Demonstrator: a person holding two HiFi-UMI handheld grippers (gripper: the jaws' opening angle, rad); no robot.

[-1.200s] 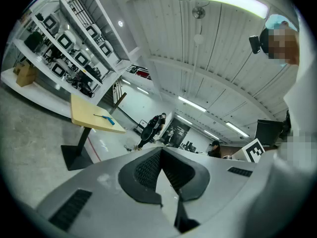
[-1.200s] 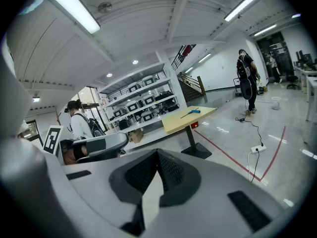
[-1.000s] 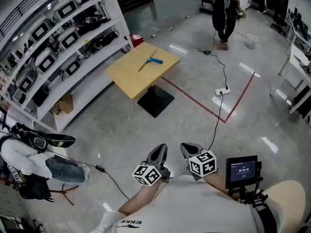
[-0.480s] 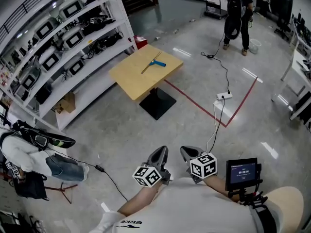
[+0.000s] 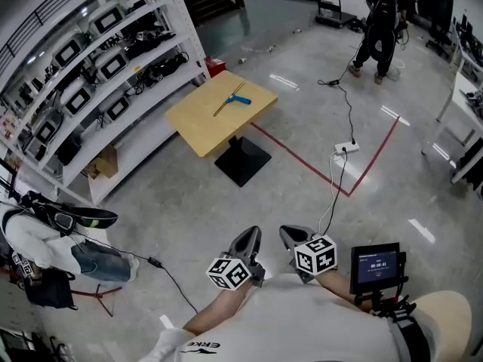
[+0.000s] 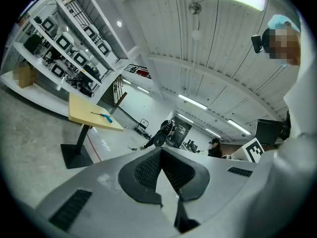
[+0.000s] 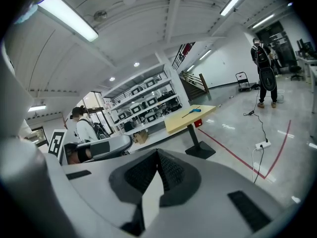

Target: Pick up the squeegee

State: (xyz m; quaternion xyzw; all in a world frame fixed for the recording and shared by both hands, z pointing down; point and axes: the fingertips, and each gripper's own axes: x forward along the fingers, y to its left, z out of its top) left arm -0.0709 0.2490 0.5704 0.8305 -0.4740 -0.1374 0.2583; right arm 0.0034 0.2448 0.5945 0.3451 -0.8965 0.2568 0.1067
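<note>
The squeegee, a thin bar with a blue handle, lies on the square yellow pedestal table, far ahead across the floor. It shows small in the left gripper view and in the right gripper view, on the table. My left gripper and right gripper are held side by side close to my body, well short of the table. Both are shut with nothing between the pads.
White shelving racks full of equipment line the left side behind the table. A person sits low at the left. A power strip with cables and red floor tape lie right of the table. Another person walks at the far back.
The person at the back has walked to the right and farther away. Both grippers have stayed where they were, shut.
</note>
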